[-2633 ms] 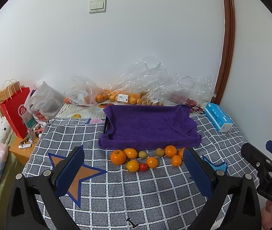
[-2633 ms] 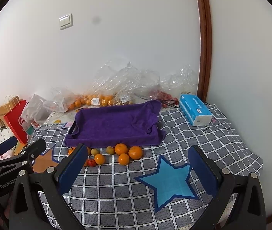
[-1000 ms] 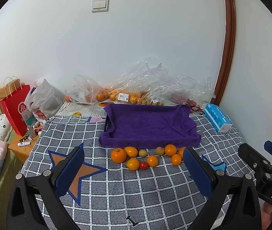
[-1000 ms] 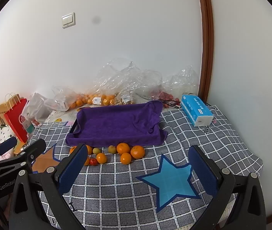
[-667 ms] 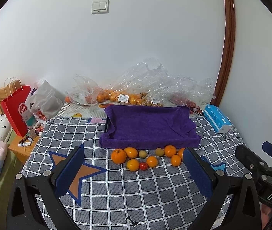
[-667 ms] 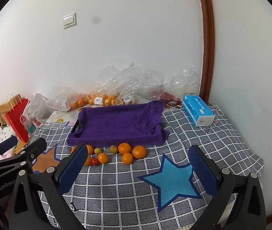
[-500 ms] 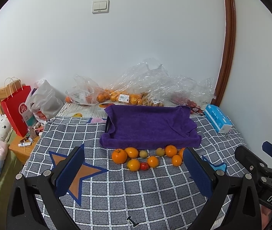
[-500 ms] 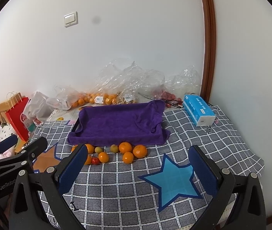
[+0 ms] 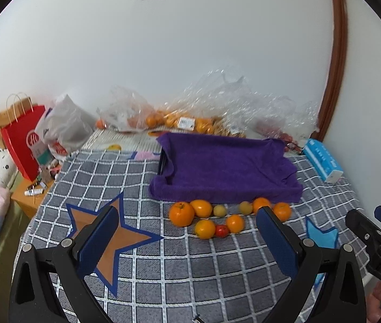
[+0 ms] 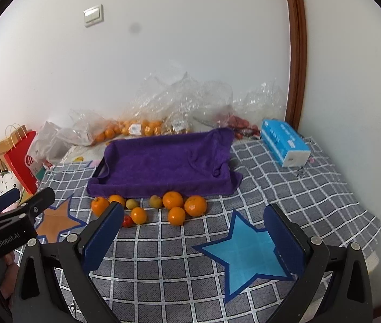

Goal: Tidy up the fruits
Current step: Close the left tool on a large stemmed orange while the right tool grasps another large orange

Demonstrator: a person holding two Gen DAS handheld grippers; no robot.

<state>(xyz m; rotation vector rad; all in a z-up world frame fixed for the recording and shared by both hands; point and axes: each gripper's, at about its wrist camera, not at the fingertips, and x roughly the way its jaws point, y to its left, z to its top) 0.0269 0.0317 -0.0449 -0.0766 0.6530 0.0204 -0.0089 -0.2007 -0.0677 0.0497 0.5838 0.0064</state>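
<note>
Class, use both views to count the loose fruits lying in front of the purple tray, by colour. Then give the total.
Orange fruits: 7
Yellow-green fruits: 2
Red fruit: 1
Total: 10

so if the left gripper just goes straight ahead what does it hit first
Probably the loose cluster of orange and yellow fruits on the grey checked cloth; the open left gripper frames them, with the purple towel-covered tray just behind. Depth is uncertain.
</note>
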